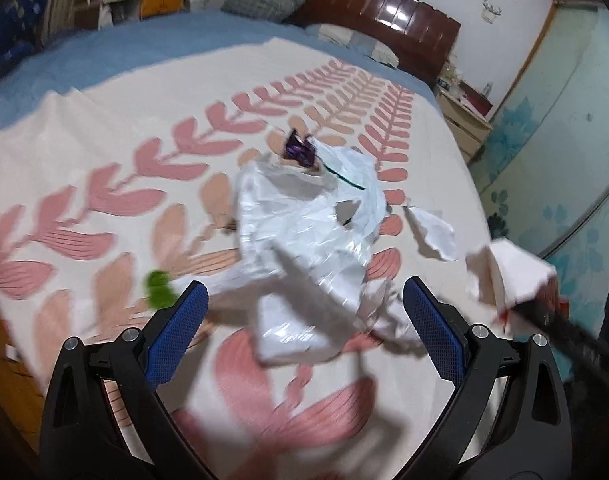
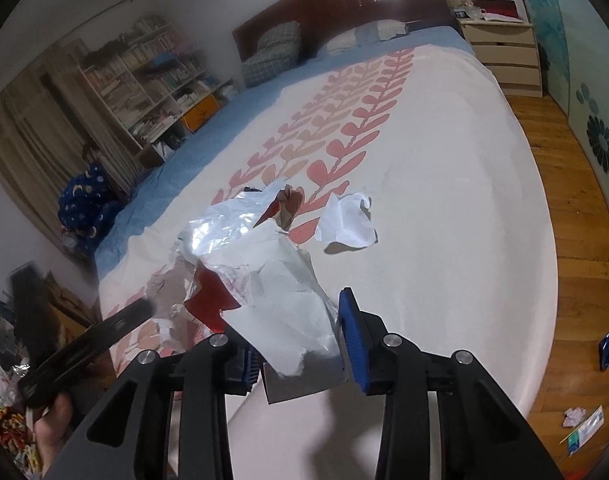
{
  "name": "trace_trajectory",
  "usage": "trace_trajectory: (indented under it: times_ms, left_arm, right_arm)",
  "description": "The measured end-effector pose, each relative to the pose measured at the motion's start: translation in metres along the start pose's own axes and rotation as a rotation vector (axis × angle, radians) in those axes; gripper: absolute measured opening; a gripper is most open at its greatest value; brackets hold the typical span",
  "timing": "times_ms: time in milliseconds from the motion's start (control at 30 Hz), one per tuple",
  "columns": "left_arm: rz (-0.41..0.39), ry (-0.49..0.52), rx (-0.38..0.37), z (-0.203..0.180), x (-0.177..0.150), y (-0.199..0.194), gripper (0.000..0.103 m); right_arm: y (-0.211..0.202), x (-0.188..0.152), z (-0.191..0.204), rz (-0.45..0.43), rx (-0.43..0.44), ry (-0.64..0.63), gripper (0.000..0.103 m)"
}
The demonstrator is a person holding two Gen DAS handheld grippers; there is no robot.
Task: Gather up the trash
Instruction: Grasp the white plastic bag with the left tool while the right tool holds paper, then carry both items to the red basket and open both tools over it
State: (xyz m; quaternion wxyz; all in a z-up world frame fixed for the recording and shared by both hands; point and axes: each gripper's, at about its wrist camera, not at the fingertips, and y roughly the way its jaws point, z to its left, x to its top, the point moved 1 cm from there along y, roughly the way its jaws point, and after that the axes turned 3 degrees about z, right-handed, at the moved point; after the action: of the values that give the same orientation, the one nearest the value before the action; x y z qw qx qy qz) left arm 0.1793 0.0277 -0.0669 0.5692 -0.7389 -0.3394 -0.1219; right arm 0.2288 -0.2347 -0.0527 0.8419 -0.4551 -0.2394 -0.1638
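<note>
Looking along my left claw (image 1: 304, 320), I am holding it spread and empty above a crumpled white bag (image 1: 304, 232) lying on the bed (image 1: 104, 128); a purple wrapper (image 1: 299, 151), a green scrap (image 1: 159, 288) and torn paper (image 1: 436, 232) are waiting nearby. Turning to the right view, my right claw (image 2: 300, 344) is pinching a silvery wrapper (image 2: 272, 292), lifted near the bed's foot edge. White paper (image 2: 348, 220) is lying beyond, with litter (image 2: 584, 428) on the floor (image 2: 564, 240), so most collecting is remaining. Open bedspread is leaving plenty of room.
</note>
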Motion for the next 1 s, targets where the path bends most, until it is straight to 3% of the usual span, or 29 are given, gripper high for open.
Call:
trace_trajectory:
  times_ms: [100, 200, 267, 300, 367, 533, 733, 900, 1000]
  left_arm:
    - [0.001, -0.057, 0.030, 0.006, 0.003, 0.016, 0.097]
    - [0.016, -0.151, 0.012, 0.021, 0.001, 0.027, 0.096]
    - [0.020, -0.193, 0.017, 0.029, -0.002, 0.032, 0.090]
    - [0.023, -0.198, 0.010, 0.031, -0.003, 0.033, 0.073]
    - [0.035, -0.190, 0.019, 0.031, -0.002, 0.036, 0.049]
    - [-0.023, -0.216, -0.012, 0.036, -0.001, 0.020, 0.045]
    - [-0.142, -0.220, -0.036, 0.036, 0.007, -0.031, 0.045]
    - [-0.198, -0.147, -0.101, -0.011, 0.006, -0.091, 0.045]
    - [-0.200, -0.072, -0.163, -0.064, 0.000, -0.115, 0.045]
  right_arm:
    - [-0.003, -0.007, -0.002, 0.013, 0.020, 0.019, 0.036]
    - [-0.006, -0.011, -0.001, 0.018, 0.027, 0.022, 0.036]
    - [-0.007, -0.013, 0.001, 0.018, 0.030, 0.019, 0.036]
    - [-0.008, -0.014, 0.001, 0.019, 0.032, 0.019, 0.036]
    - [-0.009, -0.014, 0.004, 0.019, 0.031, 0.013, 0.036]
    - [-0.011, -0.015, 0.008, 0.018, 0.029, -0.001, 0.036]
    - [-0.032, -0.005, 0.019, -0.018, 0.046, -0.023, 0.036]
    - [-0.103, 0.015, 0.035, -0.125, 0.071, -0.056, 0.036]
    - [-0.170, 0.019, 0.030, -0.214, 0.040, -0.081, 0.036]
